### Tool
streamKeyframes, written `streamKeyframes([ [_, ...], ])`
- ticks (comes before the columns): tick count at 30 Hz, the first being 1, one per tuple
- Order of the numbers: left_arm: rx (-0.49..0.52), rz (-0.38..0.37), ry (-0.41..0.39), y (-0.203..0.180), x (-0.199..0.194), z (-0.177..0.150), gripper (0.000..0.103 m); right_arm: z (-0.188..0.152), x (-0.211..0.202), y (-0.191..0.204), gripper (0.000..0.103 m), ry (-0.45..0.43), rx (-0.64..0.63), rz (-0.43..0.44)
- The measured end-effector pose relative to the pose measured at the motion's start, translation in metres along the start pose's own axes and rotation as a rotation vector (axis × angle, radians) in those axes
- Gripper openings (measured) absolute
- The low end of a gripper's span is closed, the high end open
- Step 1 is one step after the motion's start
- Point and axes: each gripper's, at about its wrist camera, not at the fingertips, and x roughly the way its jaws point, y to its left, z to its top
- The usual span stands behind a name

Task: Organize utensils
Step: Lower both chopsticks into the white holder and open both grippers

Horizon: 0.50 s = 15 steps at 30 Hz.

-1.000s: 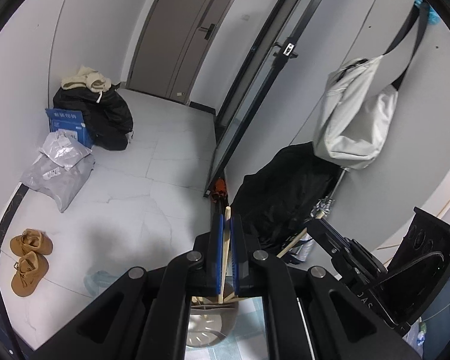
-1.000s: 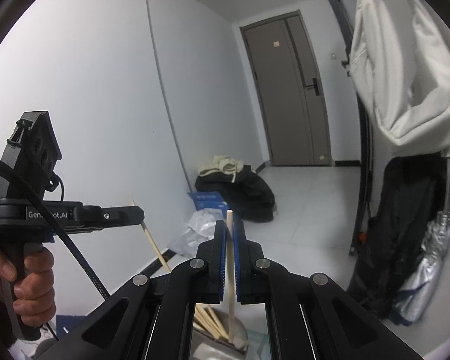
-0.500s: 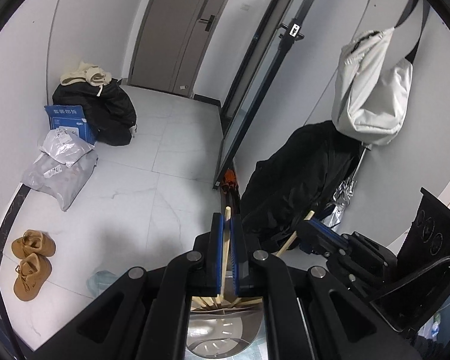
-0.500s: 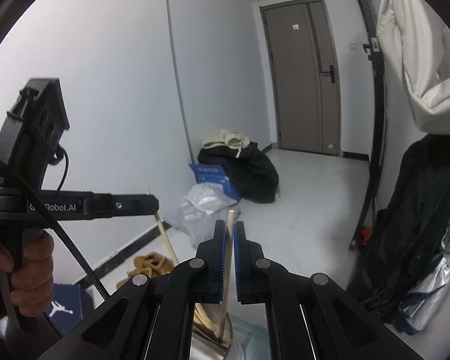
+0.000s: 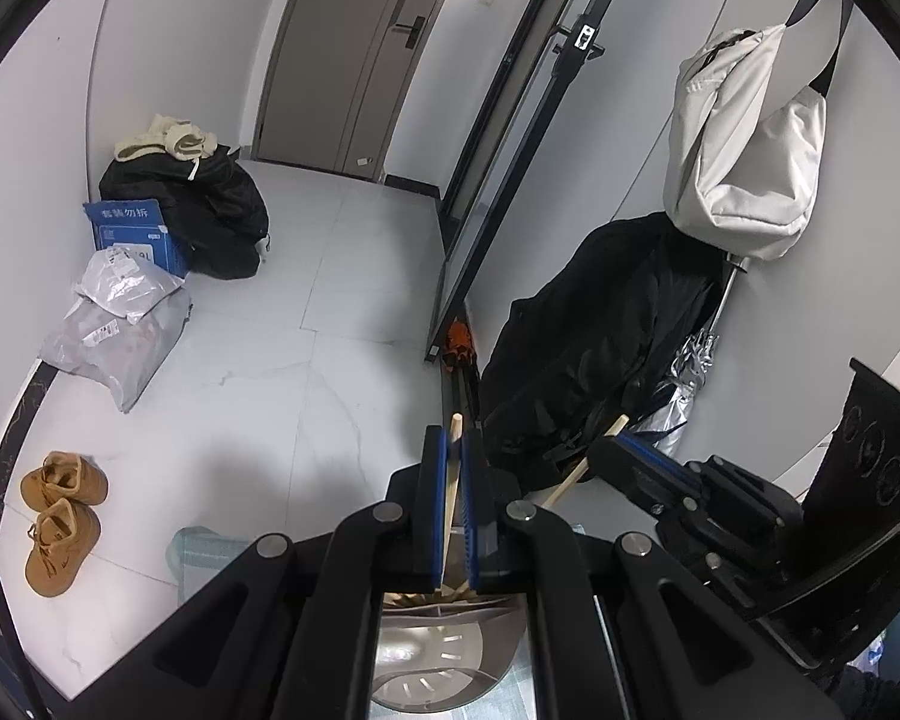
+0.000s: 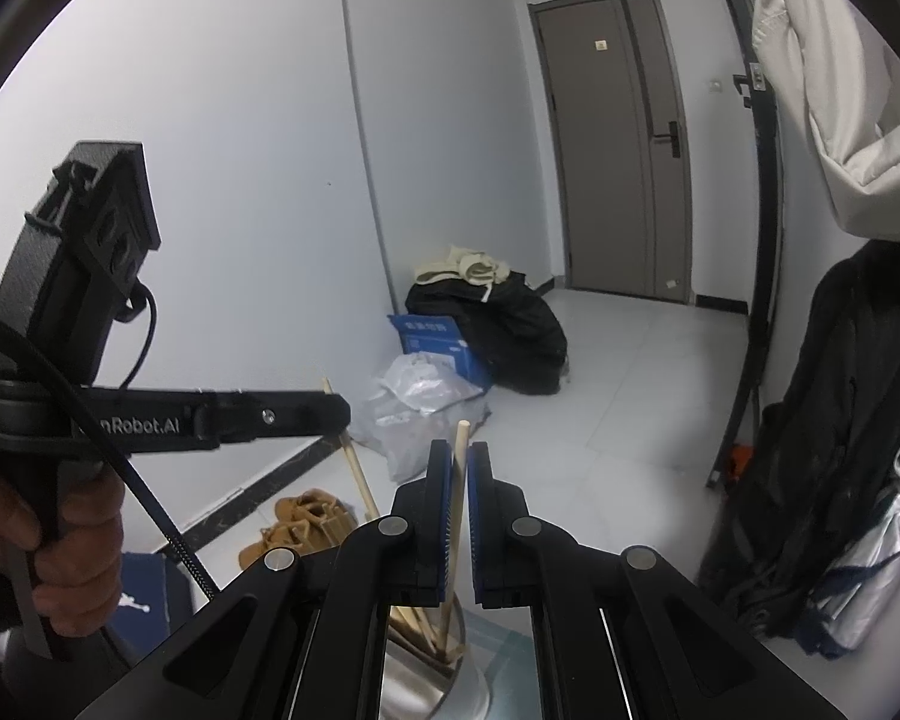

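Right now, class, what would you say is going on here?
A person holds a claw in each hand. The left claw is shut on one wooden chopstick, the right claw on another chopstick. Both sticks point down into a metal utensil holder that already has more chopsticks in it; neither is released yet.

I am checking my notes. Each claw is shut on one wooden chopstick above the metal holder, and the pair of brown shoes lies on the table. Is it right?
Not quite. The pair of brown shoes lies on the white tiled floor, as the left wrist view shows. The rest holds: the left claw and right claw each grip one wooden chopstick above the metal holder.
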Motion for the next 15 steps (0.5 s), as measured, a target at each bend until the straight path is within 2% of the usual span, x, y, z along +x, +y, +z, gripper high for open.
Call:
streamKeyframes([
  [10,-0.028,-0.005,0.006,0.010,0.001,-0.008,0.001,0.001,0.002,0.005,0.004,-0.005,-0.019,0.001],
  [15,-0.033,-0.021,0.004,0.010,0.001,-0.010,0.002,0.002,0.011,0.011,0.004,0.031,-0.048,-0.003],
])
